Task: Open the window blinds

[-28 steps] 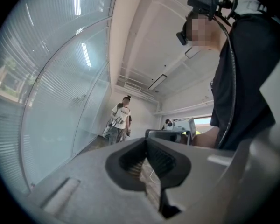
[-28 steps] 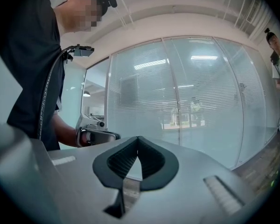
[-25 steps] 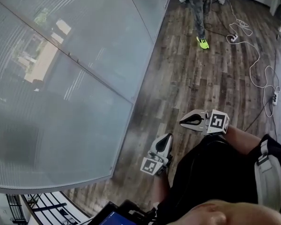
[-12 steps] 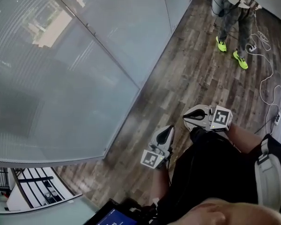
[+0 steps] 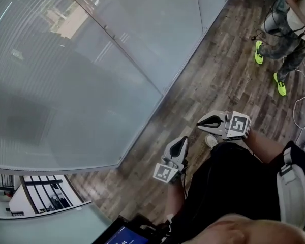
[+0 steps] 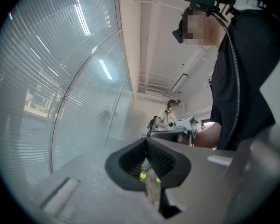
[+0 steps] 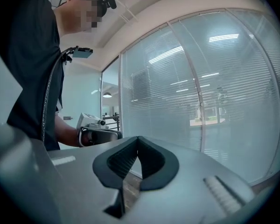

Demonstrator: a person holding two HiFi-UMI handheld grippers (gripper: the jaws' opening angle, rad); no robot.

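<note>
Window blinds (image 5: 66,80) hang lowered behind the long glass wall, their horizontal slats covering nearly the whole pane. Only a strip under their bottom edge shows a dark railing (image 5: 46,197) outside.

The person with the grippers stands on the wood-plank floor (image 5: 208,75), a short way out from the blinds and touching none of them. The left gripper (image 5: 183,140) is the one nearer the blinds. In its own view its dark ribbed jaws are pressed together at the tips with nothing between them (image 6: 146,141), and the blinds (image 6: 46,78) run along its left side. The right gripper (image 5: 198,122) sits just beyond the left one, farther from the blinds, with its nose turned toward them. Its jaws are likewise pressed together and empty (image 7: 137,139), with the slatted panes (image 7: 224,92) filling the space ahead of it.

Farther along the blinds, well away from both grippers, a second person (image 5: 287,24) in neon-yellow shoes (image 5: 258,53) stands on the floor, and a white cable (image 5: 297,117) trails nearby.
</note>
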